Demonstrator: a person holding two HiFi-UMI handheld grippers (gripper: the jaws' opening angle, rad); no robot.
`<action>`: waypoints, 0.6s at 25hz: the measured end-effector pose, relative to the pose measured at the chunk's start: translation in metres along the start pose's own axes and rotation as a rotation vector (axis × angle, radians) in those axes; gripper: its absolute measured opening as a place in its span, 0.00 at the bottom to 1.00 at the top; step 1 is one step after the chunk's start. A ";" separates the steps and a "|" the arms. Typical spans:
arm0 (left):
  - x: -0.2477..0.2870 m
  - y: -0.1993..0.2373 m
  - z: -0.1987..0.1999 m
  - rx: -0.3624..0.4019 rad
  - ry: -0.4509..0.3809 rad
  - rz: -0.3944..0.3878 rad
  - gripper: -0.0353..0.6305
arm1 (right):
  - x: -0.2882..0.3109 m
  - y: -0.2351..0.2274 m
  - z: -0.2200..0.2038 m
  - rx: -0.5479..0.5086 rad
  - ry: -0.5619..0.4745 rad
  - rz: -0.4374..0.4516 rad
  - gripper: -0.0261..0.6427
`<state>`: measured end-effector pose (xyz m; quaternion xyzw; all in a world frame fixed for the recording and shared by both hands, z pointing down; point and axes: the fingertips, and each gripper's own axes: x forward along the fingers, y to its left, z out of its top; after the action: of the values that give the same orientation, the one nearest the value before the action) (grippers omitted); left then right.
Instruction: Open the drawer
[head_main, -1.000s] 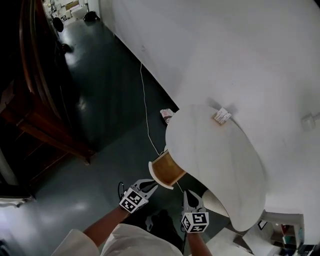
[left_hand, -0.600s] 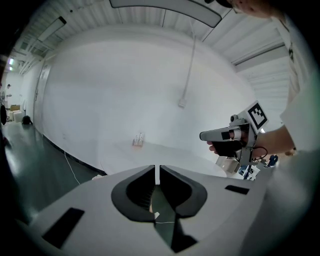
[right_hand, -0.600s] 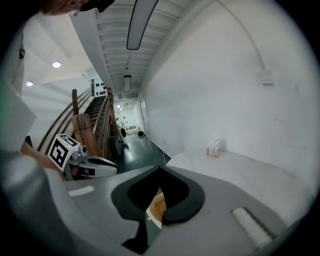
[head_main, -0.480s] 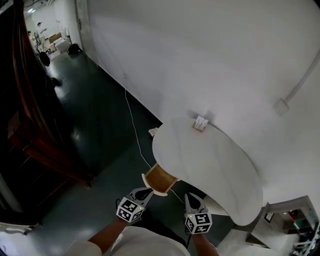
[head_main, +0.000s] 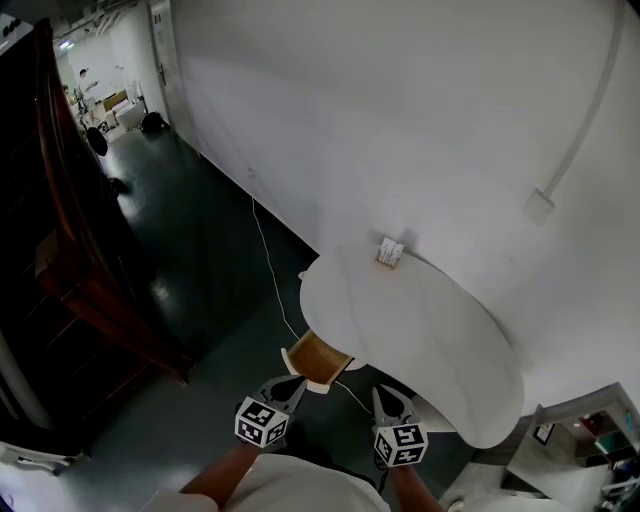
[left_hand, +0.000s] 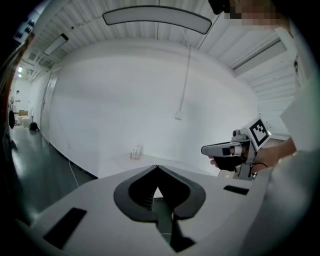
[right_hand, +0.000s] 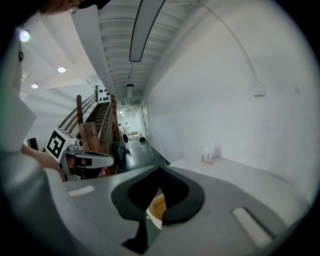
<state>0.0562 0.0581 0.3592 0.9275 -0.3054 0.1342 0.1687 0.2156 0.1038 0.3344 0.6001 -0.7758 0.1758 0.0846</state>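
Note:
The drawer (head_main: 318, 357) stands pulled out from the left front of the white oval table (head_main: 440, 340), its wooden inside showing. My left gripper (head_main: 294, 385) hovers just short of the drawer's front. Its jaws have just been closing and now meet, with nothing between them (left_hand: 157, 168). My right gripper (head_main: 385, 398) hangs to the right, below the table's edge, with its jaw tips together and empty (right_hand: 159, 168). The drawer's wood (right_hand: 157, 208) shows behind the right jaws. In each gripper view the other gripper is visible off to the side.
A small white item (head_main: 389, 251) sits at the table's back edge against the white wall. A thin white cable (head_main: 268, 268) runs over the dark floor to the table. Dark wooden stairs (head_main: 80, 280) stand at the left. A white shelf unit (head_main: 590, 450) is at the lower right.
The view has pulled back and up, so table and drawer sit smaller in the picture. Both grippers rose. The left jaws, open near the drawer before, have shut.

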 end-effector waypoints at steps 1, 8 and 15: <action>-0.003 -0.004 0.002 0.000 -0.005 0.004 0.06 | -0.005 0.000 0.001 -0.001 -0.005 0.002 0.06; -0.026 -0.034 0.009 -0.003 -0.034 0.031 0.06 | -0.039 0.001 -0.001 -0.015 -0.028 0.031 0.06; -0.058 -0.051 0.001 -0.021 -0.056 0.070 0.06 | -0.065 0.012 -0.009 -0.019 -0.036 0.063 0.06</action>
<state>0.0421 0.1265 0.3258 0.9178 -0.3436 0.1110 0.1650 0.2207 0.1682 0.3190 0.5777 -0.7972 0.1601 0.0710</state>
